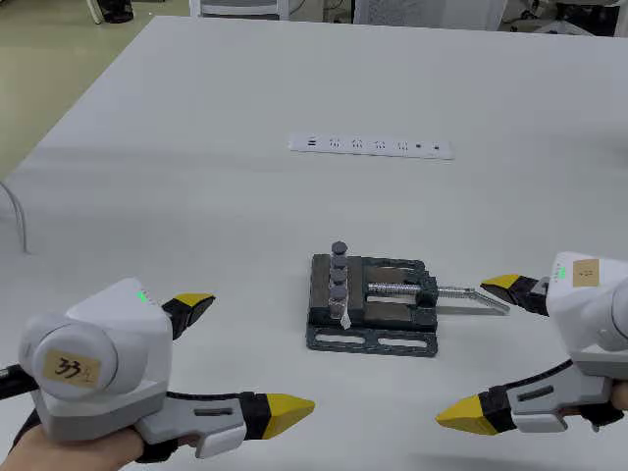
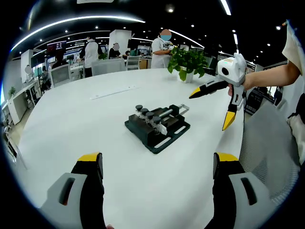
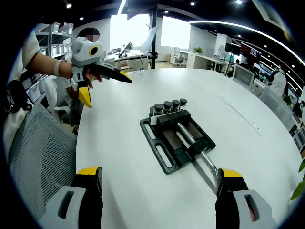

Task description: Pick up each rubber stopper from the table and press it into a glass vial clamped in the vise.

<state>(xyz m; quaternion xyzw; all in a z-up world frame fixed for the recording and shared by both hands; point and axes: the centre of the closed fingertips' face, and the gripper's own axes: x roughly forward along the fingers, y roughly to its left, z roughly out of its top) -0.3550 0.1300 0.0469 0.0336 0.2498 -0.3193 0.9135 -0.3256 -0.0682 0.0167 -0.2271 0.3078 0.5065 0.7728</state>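
Row of four vials [image 1: 339,287] clamped in black vise [image 1: 378,339] at table [image 1: 196,186] centre, each topped by a grey stopper [image 1: 340,248], glass and seating depth too small to judge, left gripper [image 1: 250,353] at 8 o'clock of vise, jaws apart, right gripper [image 1: 469,350] at 4 o'clock, jaws apart, both bodies cut off by frame edge, power strip [image 1: 371,146] at 12 o'clock.

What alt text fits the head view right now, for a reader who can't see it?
A dark vise sits on a white table, clamping a row of four vials topped with dark stoppers. The left gripper and right gripper hover open in the foreground on either side, holding nothing. A white power strip lies beyond.
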